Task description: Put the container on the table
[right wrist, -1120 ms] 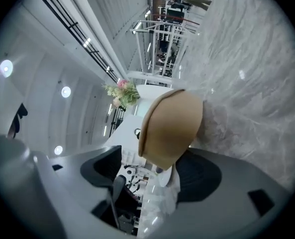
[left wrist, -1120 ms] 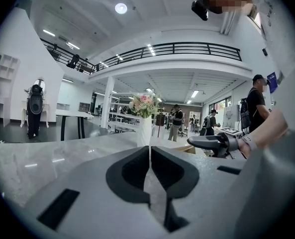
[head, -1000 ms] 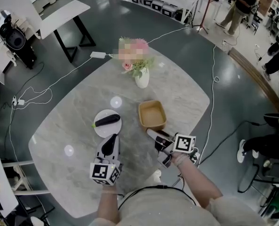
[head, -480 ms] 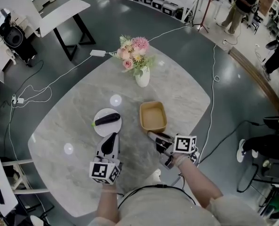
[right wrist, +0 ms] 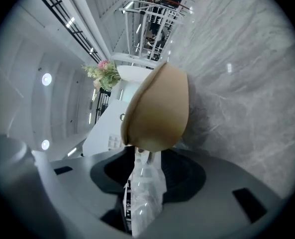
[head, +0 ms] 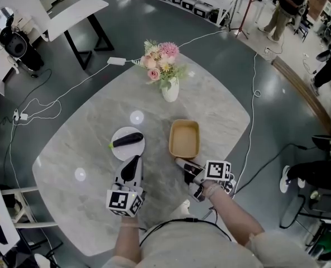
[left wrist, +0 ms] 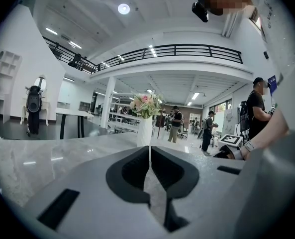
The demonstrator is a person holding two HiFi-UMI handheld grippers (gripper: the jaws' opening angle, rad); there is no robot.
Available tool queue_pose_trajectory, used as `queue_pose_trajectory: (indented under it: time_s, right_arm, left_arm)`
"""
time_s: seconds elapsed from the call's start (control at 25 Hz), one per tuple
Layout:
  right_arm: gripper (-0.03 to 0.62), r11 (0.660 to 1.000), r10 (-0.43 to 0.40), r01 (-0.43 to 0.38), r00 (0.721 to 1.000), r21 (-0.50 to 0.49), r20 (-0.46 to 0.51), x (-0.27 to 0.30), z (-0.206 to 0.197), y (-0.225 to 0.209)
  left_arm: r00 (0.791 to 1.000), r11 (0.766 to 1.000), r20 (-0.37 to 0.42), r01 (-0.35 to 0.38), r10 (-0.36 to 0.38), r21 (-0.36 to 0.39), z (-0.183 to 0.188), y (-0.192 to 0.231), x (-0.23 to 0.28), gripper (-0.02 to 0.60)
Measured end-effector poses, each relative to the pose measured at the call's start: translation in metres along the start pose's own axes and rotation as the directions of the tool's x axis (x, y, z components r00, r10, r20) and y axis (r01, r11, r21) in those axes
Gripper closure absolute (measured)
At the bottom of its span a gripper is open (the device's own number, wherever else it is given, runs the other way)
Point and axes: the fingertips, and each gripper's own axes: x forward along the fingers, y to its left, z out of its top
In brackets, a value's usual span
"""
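A tan rectangular container [head: 184,139] sits right of the marble table's [head: 87,144] middle. My right gripper [head: 182,163] is at its near short edge. In the right gripper view the container [right wrist: 157,108] looms tilted right in front of the jaws. Its near rim is pinched between them, so the right gripper [right wrist: 142,156] is shut on it. I cannot tell whether its base rests on the marble. My left gripper [head: 133,162] is shut and empty near the table's front, and the left gripper [left wrist: 149,156] shows its jaws touching.
A white plate [head: 123,151] with a dark long vegetable [head: 127,140] lies just beyond the left gripper. A white vase of flowers [head: 168,91] stands farther back. The table's right edge [head: 240,149] is close to my right hand. Cables [head: 53,108] run over the floor.
The container and my right gripper have shifted a little to the right and nearer in the head view. The left gripper has stayed put.
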Motion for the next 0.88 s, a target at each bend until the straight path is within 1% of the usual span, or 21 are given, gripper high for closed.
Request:
queue_pose_trajectory:
  time_s: [0.12,0.28,0.36,0.6,0.76,0.88]
  right_arm:
    - [0.431,0.999,0.007,-0.008,0.999,0.047,0.037,0.001,0.004,-0.006]
    - [0.433,0.990,0.016,-0.027,0.997,0.140,0.081,-0.002,0.008,-0.014]
    - [0.433,0.987,0.015,-0.029,0.996,0.156,0.088,-0.003,0.009,-0.016]
    - [0.440,0.990,0.026,-0.038,0.996,0.135,0.087,-0.003,0.009,-0.013]
    - [0.443,0.996,0.042,-0.047,0.997,0.078,0.066,-0.007,0.006,-0.005]
    - [0.456,0.999,0.019,-0.021,0.998,0.031,0.052,-0.013,0.006,-0.005]
  left_arm:
    - [1.000,1.000,-0.002,0.000,0.000,0.000,-0.001,0.001,0.000,0.566]
    - [1.000,1.000,-0.004,0.000,0.000,0.002,-0.002,0.000,-0.001,0.566]
    - [1.000,1.000,-0.005,0.000,0.000,0.001,-0.001,0.000,0.000,0.566]
    - [1.000,1.000,-0.007,0.004,-0.004,0.002,-0.002,-0.001,0.001,0.566]
    - [1.000,1.000,-0.007,0.006,-0.005,0.002,-0.002,-0.005,0.000,0.566]
    - [1.000,1.000,-0.009,0.009,-0.009,0.005,-0.003,-0.007,0.000,0.566]
